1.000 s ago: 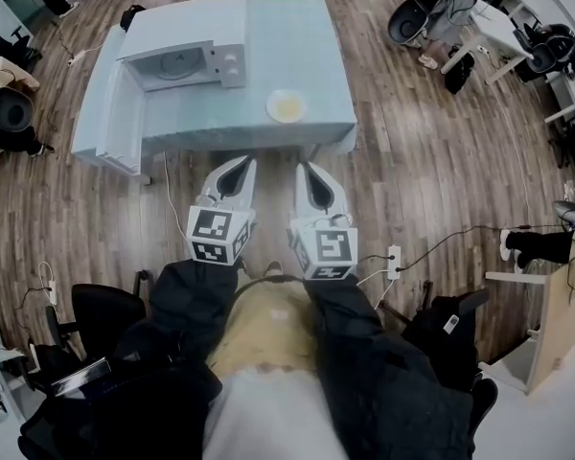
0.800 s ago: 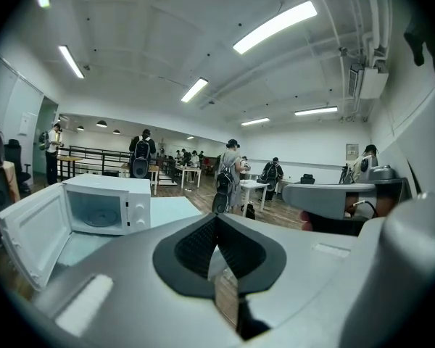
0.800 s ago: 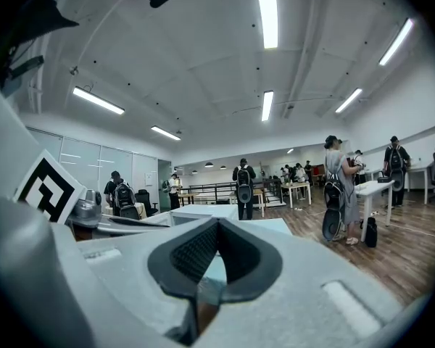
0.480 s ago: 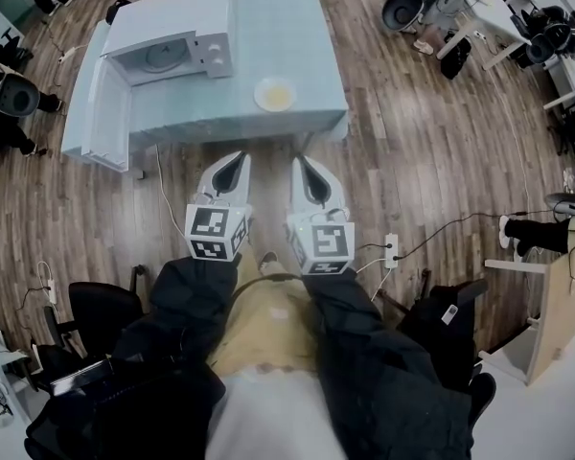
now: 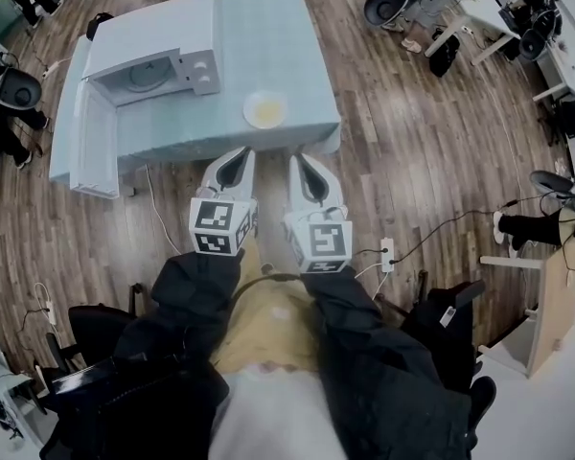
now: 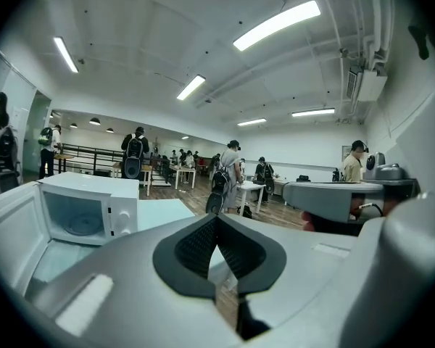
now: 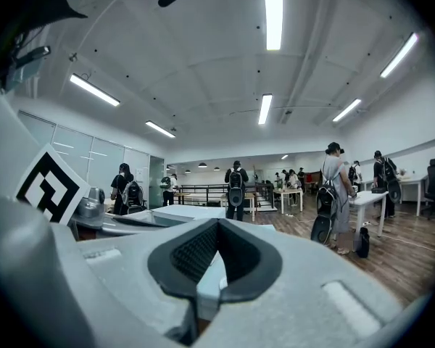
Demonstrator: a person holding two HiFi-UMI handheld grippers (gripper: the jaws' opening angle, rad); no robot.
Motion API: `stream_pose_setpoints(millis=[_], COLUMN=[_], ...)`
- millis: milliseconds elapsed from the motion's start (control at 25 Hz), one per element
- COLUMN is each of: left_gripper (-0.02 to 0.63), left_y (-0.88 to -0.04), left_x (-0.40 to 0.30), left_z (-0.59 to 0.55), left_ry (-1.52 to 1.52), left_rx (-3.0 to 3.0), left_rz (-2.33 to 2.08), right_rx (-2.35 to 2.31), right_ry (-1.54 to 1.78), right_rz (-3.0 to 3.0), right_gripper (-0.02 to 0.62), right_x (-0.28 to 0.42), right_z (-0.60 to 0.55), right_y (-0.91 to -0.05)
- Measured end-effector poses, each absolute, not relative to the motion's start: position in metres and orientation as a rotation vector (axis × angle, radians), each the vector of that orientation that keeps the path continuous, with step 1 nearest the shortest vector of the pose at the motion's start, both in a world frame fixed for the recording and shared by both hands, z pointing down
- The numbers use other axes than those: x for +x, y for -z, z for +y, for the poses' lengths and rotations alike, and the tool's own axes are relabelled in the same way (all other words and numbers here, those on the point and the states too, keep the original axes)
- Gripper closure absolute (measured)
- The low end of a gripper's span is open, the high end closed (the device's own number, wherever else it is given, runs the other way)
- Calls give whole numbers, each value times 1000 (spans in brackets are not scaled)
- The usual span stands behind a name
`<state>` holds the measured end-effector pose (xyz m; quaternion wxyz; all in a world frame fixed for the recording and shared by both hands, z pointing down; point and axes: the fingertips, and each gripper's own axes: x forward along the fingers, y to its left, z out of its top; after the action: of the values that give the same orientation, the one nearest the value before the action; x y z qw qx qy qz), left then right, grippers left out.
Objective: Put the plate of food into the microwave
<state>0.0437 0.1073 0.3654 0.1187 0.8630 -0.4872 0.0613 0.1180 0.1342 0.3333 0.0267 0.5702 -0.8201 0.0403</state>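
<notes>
Over the last second the counter (image 5: 268, 36) has drawn nearer in the head view, and the tips of both claws now reach its near edge; I judge this the approach, with nothing grasped yet.

At the left the microwave (image 5: 149, 60) has its door (image 5: 94, 151) swung wide open toward the near side. Its long axis runs along the counter and its empty cavity faces the person, so the way in is ready. The left claw (image 5: 240, 153) is pressed together on nothing. Just beyond it, right of the microwave and near the counter's front edge, the plate (image 5: 265, 109) lies flat, face up, with yellow food in its middle; being round, it has no long axis. The right claw (image 5: 301, 159) is likewise closed and empty.
</notes>
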Motion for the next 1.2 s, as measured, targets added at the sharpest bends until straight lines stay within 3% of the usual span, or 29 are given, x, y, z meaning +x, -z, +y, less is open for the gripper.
stream_pose_setpoints(millis=[600,1200], left_gripper=[609,609], left_y=[-421,-483], left_x=[47,48], left_z=[-46,-103], left_ry=[-288,-476], left_rx=[2443,2353], left_rz=[-1291,-1203], right_rx=[1828,1814], right_ry=[-192,-306], right_rz=[-2406,-2307], right_gripper=[598,597], right_x=[130,140], right_z=[-29,-95], right_y=[-360,-401])
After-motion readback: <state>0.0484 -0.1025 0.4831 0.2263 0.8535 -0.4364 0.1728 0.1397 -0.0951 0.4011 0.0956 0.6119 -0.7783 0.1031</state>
